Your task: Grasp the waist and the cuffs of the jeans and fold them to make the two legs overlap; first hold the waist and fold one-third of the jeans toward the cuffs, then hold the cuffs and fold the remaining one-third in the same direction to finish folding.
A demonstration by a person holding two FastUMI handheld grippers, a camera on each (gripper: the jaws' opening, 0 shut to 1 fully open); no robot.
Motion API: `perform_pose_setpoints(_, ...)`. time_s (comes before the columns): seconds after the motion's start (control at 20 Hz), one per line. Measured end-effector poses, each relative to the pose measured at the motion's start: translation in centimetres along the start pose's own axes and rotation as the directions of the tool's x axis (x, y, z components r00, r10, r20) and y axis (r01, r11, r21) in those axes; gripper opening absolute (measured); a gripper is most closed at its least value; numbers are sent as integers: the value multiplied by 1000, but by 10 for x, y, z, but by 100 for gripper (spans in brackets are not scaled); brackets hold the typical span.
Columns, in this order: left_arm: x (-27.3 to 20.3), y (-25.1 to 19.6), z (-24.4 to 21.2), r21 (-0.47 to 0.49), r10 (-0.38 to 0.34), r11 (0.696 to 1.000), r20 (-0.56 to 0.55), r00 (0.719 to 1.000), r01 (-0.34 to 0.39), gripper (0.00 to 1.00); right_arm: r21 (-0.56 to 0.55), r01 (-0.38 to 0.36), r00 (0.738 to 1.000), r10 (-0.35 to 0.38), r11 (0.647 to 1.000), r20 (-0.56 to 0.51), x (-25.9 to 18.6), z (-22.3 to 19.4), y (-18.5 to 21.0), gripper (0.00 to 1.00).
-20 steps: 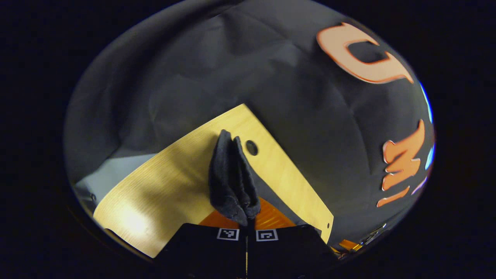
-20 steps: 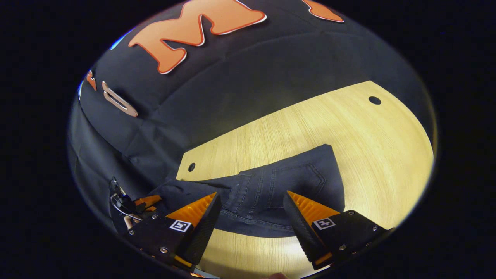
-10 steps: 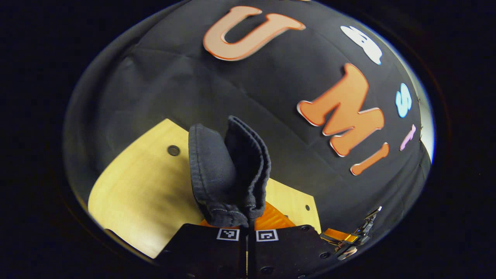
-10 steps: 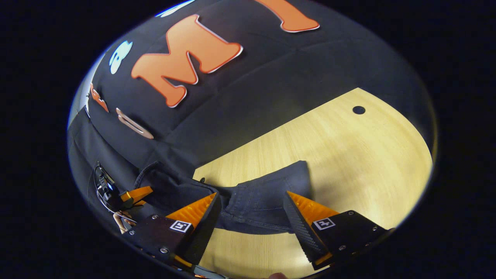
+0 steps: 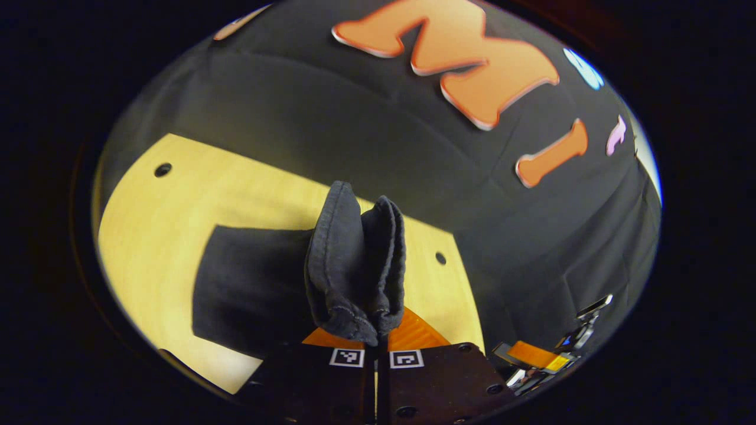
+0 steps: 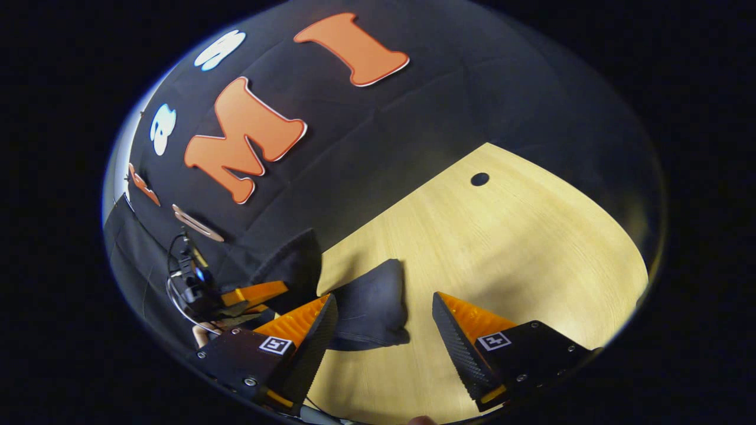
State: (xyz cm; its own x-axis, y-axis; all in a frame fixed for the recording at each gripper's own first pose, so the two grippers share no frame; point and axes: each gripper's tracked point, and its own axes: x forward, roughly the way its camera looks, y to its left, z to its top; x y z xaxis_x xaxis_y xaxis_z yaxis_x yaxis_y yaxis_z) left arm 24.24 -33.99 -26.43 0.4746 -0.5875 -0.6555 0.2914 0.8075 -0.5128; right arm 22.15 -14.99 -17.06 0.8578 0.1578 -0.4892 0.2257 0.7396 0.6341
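Dark denim jeans [image 5: 248, 289] lie partly folded on the pale wooden table [image 5: 171, 206]. In the left gripper view, my left gripper [image 5: 377, 339] is shut on the bunched cuff end [image 5: 354, 260], which stands up above the folded part. In the right gripper view, my right gripper [image 6: 383, 298] is open with its fingers [image 6: 307, 336] apart on either side of the folded jeans bundle [image 6: 372, 307], just short of the cloth and not touching it. Beyond the bundle to the left, the left gripper [image 6: 251, 295] holds up a dark flap of denim [image 6: 292, 265].
The table has small round holes [image 5: 162, 170] [image 6: 479, 178] near its corners. Black cloth walls close in behind it. The right gripper [image 5: 543, 354] shows low on the right of the left gripper view. Bare tabletop [image 6: 520, 248] spreads to the right of the bundle.
My left gripper has swung across the table with the cuffs, so the folded part now lies below them. In the right gripper view the jeans have bunched into a shorter bundle.
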Motion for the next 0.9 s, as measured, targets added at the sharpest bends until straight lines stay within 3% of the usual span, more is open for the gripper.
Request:
perform_pose_setpoints(0.1,34,-4,-31,58,69,996,-81,994,-64,2,12,18,1000,-18,1000,0,-6,1,-15,98)
perform_pose_setpoints(0.25,44,7,-77,105,206,976,-156,966,-191,2,24,27,1000,-27,999,-2,-15,1,-27,98)
perform_pose_setpoints(0.35,54,-5,-90,78,202,978,-177,963,-191,5,29,24,1000,-24,999,-4,-20,1,-31,98)
perform_pose_setpoints(0.6,47,-17,-91,129,161,982,-180,970,-140,98,30,-4,1000,4,1000,-4,-24,1,-19,98)
perform_pose_setpoints(0.75,8,-41,-80,156,97,985,-132,986,-75,98,-10,-14,1000,14,1000,8,-25,2,-1,98)
perform_pose_setpoints(0.9,-47,-49,-54,212,65,975,-20,998,-60,98,-83,-36,998,40,996,45,-26,17,35,98)
